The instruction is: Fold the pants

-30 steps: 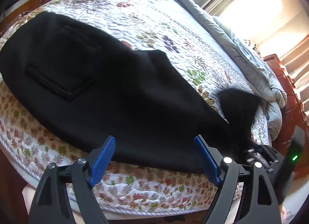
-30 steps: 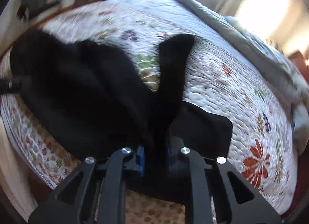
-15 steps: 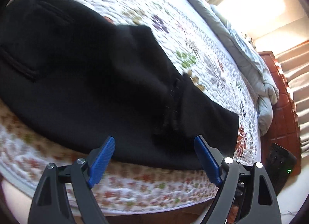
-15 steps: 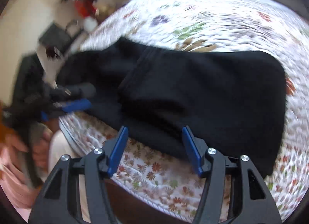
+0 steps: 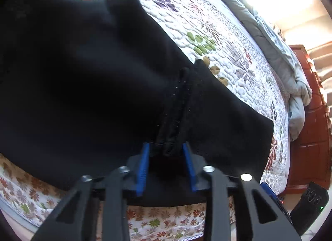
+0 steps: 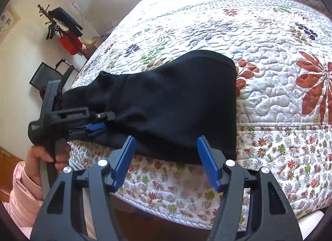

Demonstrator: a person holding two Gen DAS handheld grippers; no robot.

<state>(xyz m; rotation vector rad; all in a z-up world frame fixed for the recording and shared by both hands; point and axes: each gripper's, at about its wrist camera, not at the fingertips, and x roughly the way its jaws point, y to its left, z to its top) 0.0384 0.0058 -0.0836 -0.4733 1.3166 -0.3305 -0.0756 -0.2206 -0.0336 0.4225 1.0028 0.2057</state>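
On the bed (image 6: 259,39), near its front edge, the black pants (image 6: 170,103) lie folded across the floral quilt. The left tongs (image 5: 166,151) have just been closing and now pinch a bunched ridge of the pants. The right tongs (image 6: 166,147) have just been opening, nothing between them, by the pants' near edge.

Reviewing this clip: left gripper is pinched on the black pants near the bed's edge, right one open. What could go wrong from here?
1. The left gripper, whose jaws have just been closing, pinches only a bunched ridge of the pants; a pull may lift one layer and undo the fold.
2. The pants lie at the quilt edge, so dragging could slide them off.
3. The right gripper is open, its jaws having just been opening, and holds nothing, leaving that end free.
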